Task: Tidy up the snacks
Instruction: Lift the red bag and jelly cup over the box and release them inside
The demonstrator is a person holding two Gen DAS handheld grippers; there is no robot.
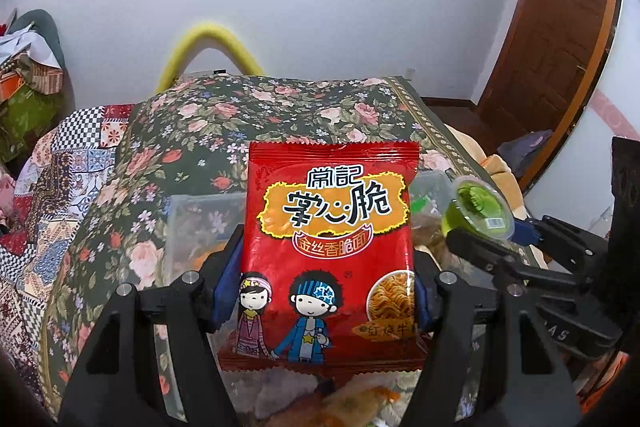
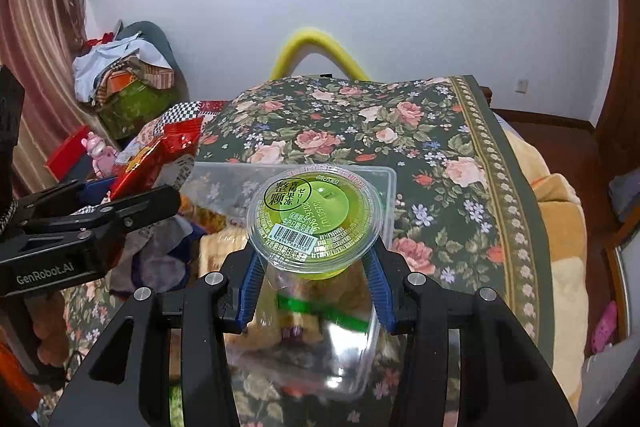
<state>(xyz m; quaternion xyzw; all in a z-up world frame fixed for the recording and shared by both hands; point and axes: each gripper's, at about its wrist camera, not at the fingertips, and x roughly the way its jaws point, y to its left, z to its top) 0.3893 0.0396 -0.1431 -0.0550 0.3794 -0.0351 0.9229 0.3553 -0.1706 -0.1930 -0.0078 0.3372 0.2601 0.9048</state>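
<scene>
Two grippers each hold a snack above a clear bin [image 2: 384,183] on the floral bed [image 2: 440,131]. Left gripper [image 1: 324,291] has its jaws closed on a red noodle packet [image 1: 330,227], held upright. Right gripper [image 2: 314,267] has its jaws clamped on a green jelly cup [image 2: 314,215], lid facing up.

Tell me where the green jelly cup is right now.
The green jelly cup sits clamped in the right gripper, above the clear plastic container on the floral bedspread.
</scene>
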